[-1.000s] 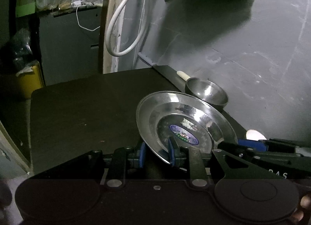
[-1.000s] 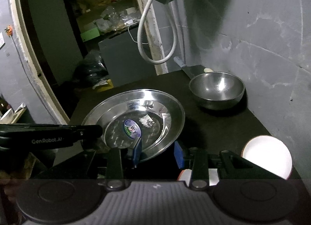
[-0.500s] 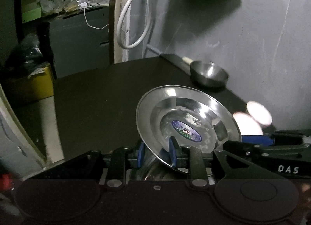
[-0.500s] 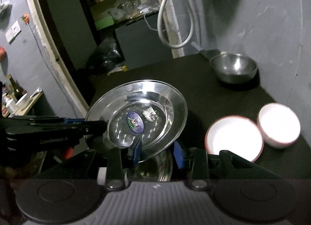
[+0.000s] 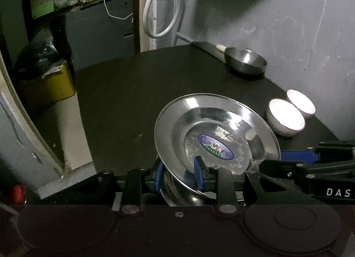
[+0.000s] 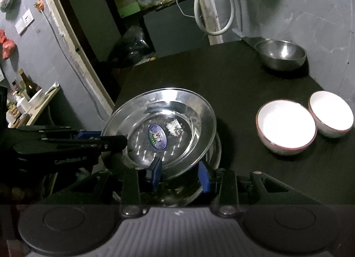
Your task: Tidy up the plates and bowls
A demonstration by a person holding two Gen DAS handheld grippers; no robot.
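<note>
A steel plate (image 5: 213, 123) with a blue oval sticker hangs tilted over the near part of the black table (image 5: 133, 101). My left gripper (image 5: 178, 174) is shut on its near rim, one blue pad inside the dish and one under it. My right gripper (image 6: 180, 173) grips the same steel plate (image 6: 168, 106) on another part of the rim. The left gripper's fingers (image 6: 111, 141) reach in from the left in the right wrist view. A second steel plate (image 6: 218, 150) lies just beneath the held one, mostly hidden.
A steel bowl (image 6: 280, 53) stands at the far right by the grey wall. Two white bowls (image 6: 286, 123) (image 6: 331, 112) sit side by side on the right. The table's left edge drops to the floor, with a yellow bin (image 5: 55, 83) beyond it.
Both grippers drew back toward the near edge with the plate. The steel bowl receded, the white bowls came into view, and a second plate appeared underneath. The left jaws stand slightly wider.
</note>
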